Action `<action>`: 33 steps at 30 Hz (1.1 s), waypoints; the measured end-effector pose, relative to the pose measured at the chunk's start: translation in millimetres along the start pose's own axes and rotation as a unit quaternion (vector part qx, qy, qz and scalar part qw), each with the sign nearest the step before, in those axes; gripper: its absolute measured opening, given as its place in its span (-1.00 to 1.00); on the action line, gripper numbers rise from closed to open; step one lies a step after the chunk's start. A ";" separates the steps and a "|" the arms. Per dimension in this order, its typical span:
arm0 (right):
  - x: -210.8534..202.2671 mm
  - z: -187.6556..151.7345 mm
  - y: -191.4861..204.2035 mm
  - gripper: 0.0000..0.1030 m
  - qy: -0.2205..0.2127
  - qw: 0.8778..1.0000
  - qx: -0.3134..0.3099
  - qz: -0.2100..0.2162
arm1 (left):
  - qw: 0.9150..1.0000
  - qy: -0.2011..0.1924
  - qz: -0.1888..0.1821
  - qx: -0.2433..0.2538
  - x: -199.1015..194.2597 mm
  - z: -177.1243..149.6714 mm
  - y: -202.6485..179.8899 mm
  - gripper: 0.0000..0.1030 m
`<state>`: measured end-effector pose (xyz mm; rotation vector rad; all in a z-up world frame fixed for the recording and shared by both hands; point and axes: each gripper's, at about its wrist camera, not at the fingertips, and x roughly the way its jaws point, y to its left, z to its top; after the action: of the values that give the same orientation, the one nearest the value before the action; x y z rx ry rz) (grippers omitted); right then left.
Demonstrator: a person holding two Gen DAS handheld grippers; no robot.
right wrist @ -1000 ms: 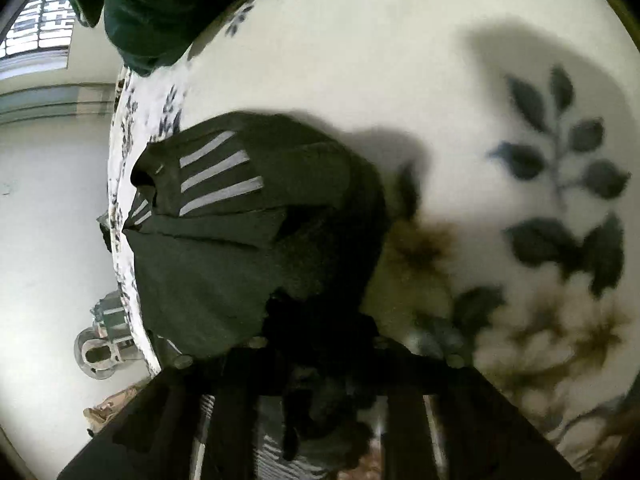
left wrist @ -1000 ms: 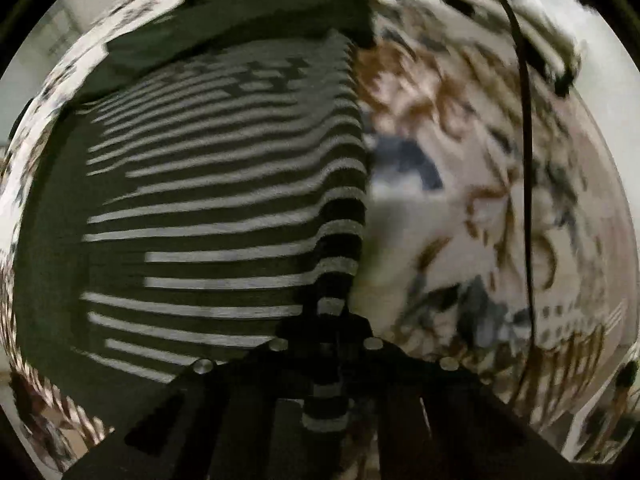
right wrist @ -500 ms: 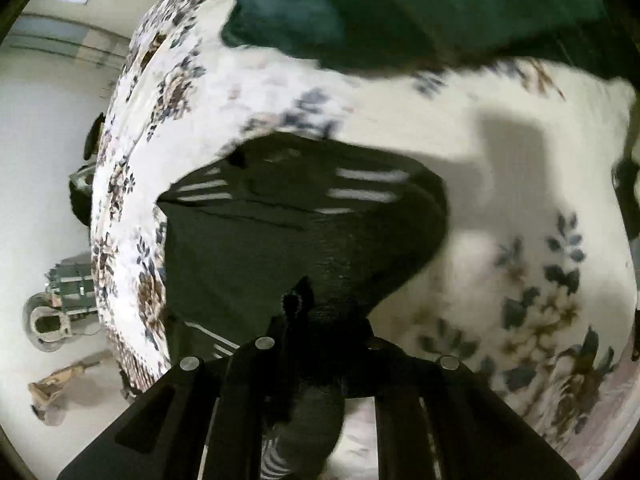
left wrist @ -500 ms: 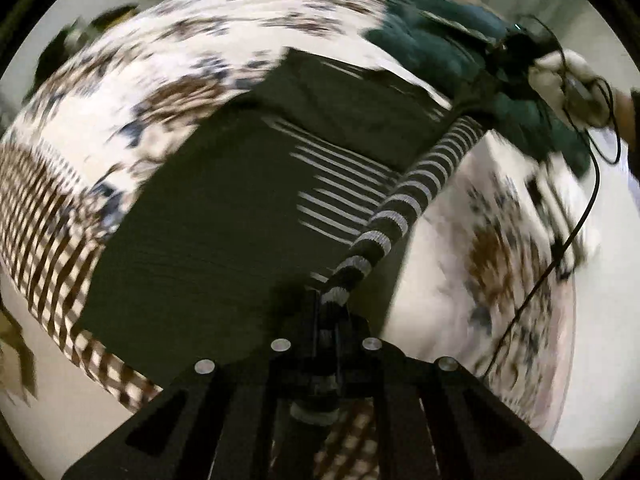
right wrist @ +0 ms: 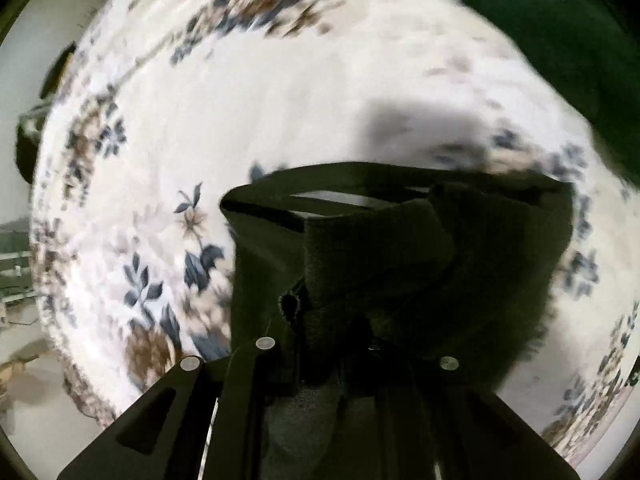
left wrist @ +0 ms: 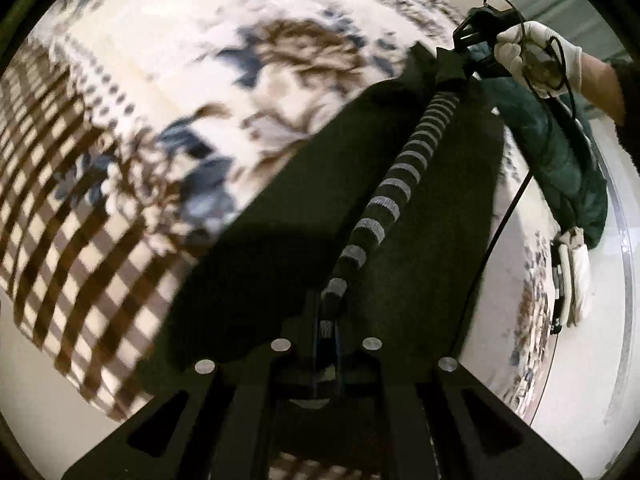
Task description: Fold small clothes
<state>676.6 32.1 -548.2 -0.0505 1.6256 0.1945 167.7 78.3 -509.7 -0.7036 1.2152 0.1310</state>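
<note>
A small dark green garment (left wrist: 280, 240) with white stripes hangs stretched between my two grippers above the floral bedspread (left wrist: 280, 60). My left gripper (left wrist: 327, 332) is shut on its striped edge (left wrist: 384, 204), which runs taut up to my right gripper (left wrist: 472, 56), held by a white-gloved hand. In the right wrist view my right gripper (right wrist: 344, 344) is shut on the bunched dark fabric (right wrist: 400, 260), which droops in folds in front of it.
A teal garment pile (left wrist: 568, 152) lies on the bed at the right, also at the top right of the right wrist view (right wrist: 540, 20). A checked border (left wrist: 72, 200) marks the bed's edge. A black cable (left wrist: 508, 208) hangs from the right gripper.
Both grippers have lifted the garment off the bed and swung it. The cloth that lay flat now hangs stretched between them, with the striped edge pulled taut.
</note>
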 end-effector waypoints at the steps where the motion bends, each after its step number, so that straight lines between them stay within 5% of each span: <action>1: 13.4 3.3 10.0 -0.76 0.007 1.000 0.004 -0.008 | 1.000 0.006 -0.001 -0.006 3.9 1.4 5.6 -0.90; 4: 42.1 8.1 27.0 -0.61 0.024 0.999 0.012 -0.021 | 0.999 0.037 -0.011 -0.035 18.9 7.7 34.5 -0.84; 7: 40.7 2.1 28.9 0.10 0.030 0.997 0.030 0.068 | 0.997 0.058 -0.026 -0.047 18.0 7.1 54.5 -0.82; 10: 13.6 -22.6 25.2 0.21 0.016 0.986 0.021 0.167 | 0.994 0.070 -0.054 -0.059 6.2 5.7 66.1 -0.43; 12: -8.4 -49.8 18.4 0.25 0.000 0.984 0.006 0.176 | 0.994 0.072 -0.071 -0.048 -2.8 5.9 63.1 0.21; 15: -34.4 -110.6 -1.1 0.25 -0.021 0.986 -0.010 0.163 | 0.995 0.069 -0.066 -0.013 -5.0 8.5 50.4 0.25; 19: -39.2 -219.5 -46.1 0.25 -0.040 0.995 -0.011 0.095 | 0.995 0.085 -0.041 0.030 12.6 10.9 25.4 0.25; 21: -29.8 -272.6 -65.2 0.25 -0.034 0.997 0.005 0.075 | 0.993 0.095 -0.016 0.067 29.4 8.3 15.2 0.12; 22: -22.4 -301.2 -78.2 0.25 -0.027 0.997 0.021 0.074 | 0.992 0.090 0.001 0.090 35.8 4.9 10.0 -0.15; 23: -15.3 -323.4 -86.8 0.25 -0.021 0.996 0.033 0.077 | 0.990 0.082 0.017 0.109 37.5 1.5 6.2 -0.94; 28: 37.3 -437.2 -125.8 0.25 0.027 0.986 0.127 0.109 | 0.993 0.035 0.012 0.116 -2.4 -2.7 2.8 -0.93; 33: 75.3 -503.6 -117.4 0.25 0.045 0.978 0.151 0.136 | 0.992 0.025 0.005 0.125 -26.3 4.1 14.4 -0.94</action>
<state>192.6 -155.8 -608.0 0.4017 1.7329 0.1543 154.8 99.0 -491.8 -0.4841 1.2570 -0.0310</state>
